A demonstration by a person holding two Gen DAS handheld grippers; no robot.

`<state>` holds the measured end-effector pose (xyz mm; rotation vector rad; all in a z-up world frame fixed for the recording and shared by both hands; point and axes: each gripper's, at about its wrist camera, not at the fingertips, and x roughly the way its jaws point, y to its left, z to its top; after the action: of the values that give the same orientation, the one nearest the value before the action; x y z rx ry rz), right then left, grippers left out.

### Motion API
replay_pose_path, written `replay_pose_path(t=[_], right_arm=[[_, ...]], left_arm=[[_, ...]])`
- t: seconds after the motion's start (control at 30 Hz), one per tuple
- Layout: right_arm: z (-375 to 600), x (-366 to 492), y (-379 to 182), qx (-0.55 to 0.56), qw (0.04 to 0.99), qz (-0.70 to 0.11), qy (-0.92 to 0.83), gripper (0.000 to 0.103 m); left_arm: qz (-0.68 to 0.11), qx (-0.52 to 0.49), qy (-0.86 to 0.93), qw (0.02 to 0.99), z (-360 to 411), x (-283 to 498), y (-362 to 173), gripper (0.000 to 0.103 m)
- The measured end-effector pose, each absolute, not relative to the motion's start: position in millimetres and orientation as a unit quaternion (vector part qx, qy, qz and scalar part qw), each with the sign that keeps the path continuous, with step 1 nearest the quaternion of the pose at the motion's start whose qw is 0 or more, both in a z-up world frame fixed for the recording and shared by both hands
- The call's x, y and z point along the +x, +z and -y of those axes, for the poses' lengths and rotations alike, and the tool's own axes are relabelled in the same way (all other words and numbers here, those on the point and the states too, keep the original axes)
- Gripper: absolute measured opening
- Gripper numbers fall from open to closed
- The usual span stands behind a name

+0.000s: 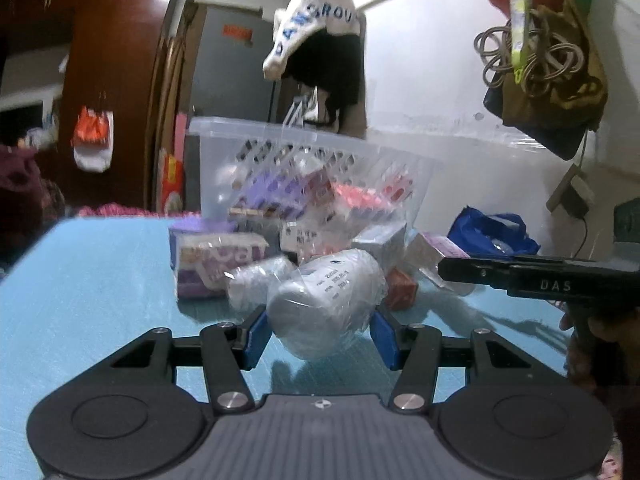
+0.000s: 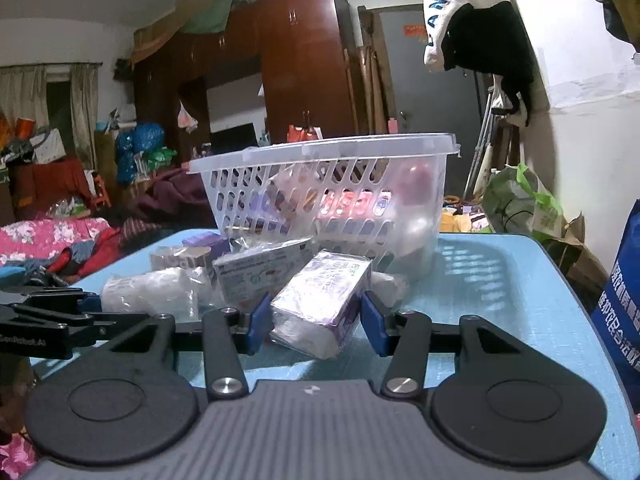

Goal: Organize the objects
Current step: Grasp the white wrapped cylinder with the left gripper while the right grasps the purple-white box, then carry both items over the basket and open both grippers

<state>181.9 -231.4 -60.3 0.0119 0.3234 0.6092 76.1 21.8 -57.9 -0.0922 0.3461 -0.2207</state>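
In the left wrist view, the left tool (image 1: 318,330) grips a silvery wrapped pouch (image 1: 324,304) low in the centre, its long axis running forward toward the basket (image 1: 224,160) above it on the blue desk (image 1: 100,280). In the right wrist view, the right tool (image 2: 314,322) clamps a purple box (image 2: 320,296), lying lengthwise toward the basket (image 2: 320,152) straight ahead in mid-frame.

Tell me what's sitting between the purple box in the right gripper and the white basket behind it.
In the right wrist view, a grey printed box lies between the purple box and the basket, beside crinkled plastic wrap.
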Motion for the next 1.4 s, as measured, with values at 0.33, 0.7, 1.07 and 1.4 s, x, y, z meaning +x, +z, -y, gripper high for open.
replay_pose_path(t=[0.33,0.7,1.07,1.4], right_arm=[[232.1,179.7,-61.5,0.009,0.946,-0.14,0.292,0.052],[235.5,171.9,-60.5,0.019,0.953,-0.115,0.28,0.052],[185.1,214.4,64.1,-0.046,0.966,-0.025,0.252,0.052],[157.3,275.8,48.7,-0.082,0.955,-0.139,0.248,0.086]], left_arm=[[-0.153,-0.034,-0.111,0.981,-22.7,66.0,-57.4,0.058],[-0.141,-0.043,-0.128,0.981,-27.4,64.4,-57.0,0.058],[-0.083,-0.034,-0.099,0.991,-35.6,163.5,62.2,0.058],[-0.154,-0.006,-0.041,0.987,-37.1,229.7,60.7,0.073]])
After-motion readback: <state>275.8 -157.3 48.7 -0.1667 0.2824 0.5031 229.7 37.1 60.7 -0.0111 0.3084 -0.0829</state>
